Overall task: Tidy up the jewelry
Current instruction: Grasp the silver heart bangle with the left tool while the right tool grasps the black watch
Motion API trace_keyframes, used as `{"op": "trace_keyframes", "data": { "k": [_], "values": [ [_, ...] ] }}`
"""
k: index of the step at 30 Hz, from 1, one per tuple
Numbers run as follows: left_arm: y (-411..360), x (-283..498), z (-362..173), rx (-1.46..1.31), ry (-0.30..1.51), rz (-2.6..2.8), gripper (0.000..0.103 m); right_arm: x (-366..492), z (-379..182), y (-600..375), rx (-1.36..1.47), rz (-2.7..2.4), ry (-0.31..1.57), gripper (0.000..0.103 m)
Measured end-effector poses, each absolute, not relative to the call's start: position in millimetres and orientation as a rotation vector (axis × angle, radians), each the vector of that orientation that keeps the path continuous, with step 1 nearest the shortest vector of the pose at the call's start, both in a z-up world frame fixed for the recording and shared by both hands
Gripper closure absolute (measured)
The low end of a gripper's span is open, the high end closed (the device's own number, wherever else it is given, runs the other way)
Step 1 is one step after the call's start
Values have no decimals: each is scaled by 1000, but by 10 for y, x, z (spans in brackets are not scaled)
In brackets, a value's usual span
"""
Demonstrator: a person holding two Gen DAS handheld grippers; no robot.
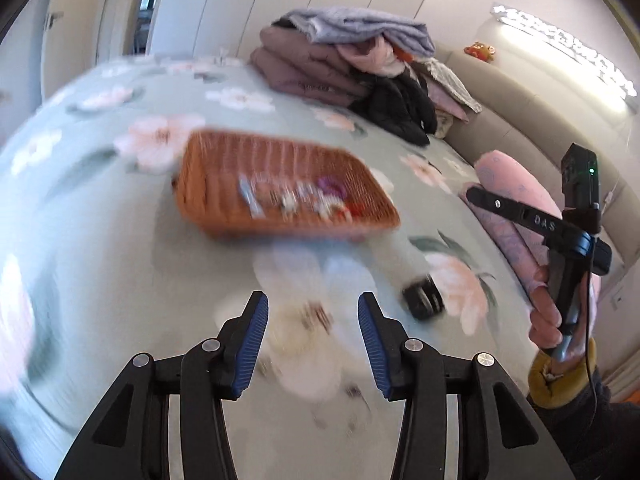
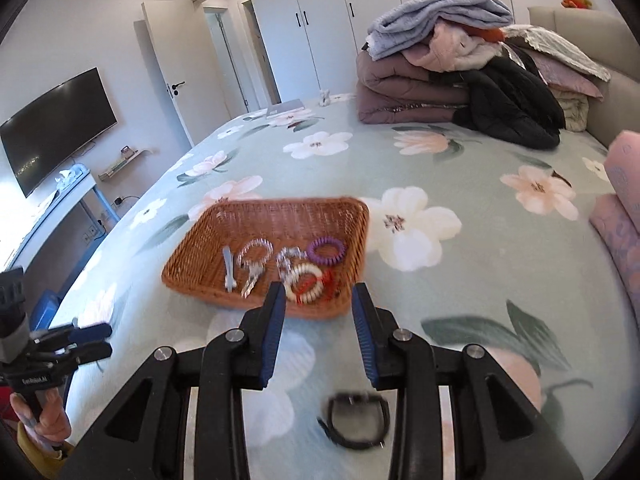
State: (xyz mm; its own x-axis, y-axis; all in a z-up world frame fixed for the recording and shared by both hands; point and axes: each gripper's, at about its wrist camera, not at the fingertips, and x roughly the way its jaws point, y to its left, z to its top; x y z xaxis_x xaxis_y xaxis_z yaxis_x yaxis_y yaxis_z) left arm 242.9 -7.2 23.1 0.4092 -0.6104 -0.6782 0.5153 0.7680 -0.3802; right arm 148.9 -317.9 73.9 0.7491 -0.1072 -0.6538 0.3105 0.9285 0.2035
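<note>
Jewelry (image 2: 288,268) in wicker basket (image 2: 200,256); left gripper (image 1: 313,308) and right gripper (image 2: 318,296) both parted, empty, above bedspread (image 2: 460,168).

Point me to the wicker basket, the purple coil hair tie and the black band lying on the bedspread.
wicker basket (image 2: 192,276), right wrist view, bare woven floor near its left rim.
purple coil hair tie (image 2: 327,251), right wrist view, on its coil.
black band (image 2: 357,420), right wrist view, its loop.

mint green bedspread (image 2: 460,160) with big white and pink flowers, orange-brown woven basket (image 2: 200,256), purple coil hair tie (image 2: 326,250), cream and red coil ties (image 2: 306,280), pale blue clip (image 2: 229,270), black band (image 2: 358,424), mauve folded quilt (image 2: 404,92), blue gripper pads (image 2: 272,336)
</note>
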Motion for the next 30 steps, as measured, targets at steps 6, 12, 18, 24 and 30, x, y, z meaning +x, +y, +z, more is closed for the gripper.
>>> {"op": "trace_keyframes", "data": {
  "k": [6,12,18,24,30],
  "values": [
    [-240,1991,-272,-189,1019,-703,55,1178,456,-3179,314,-229,732,66],
    [-629,1768,-546,-144,1045,-574,55,1034,218,-3248,330,-216,762,66],
    [-872,1728,-588,-79,1022,-503,58,1020,-64,-3294,336,-188,809,66],
    [-998,1776,-671,-36,1022,-442,68,1068,-261,-3317,298,-152,834,66],
    [-1038,1738,-737,-19,995,-406,69,1169,-528,-3395,301,-166,898,66]
  ]
}}
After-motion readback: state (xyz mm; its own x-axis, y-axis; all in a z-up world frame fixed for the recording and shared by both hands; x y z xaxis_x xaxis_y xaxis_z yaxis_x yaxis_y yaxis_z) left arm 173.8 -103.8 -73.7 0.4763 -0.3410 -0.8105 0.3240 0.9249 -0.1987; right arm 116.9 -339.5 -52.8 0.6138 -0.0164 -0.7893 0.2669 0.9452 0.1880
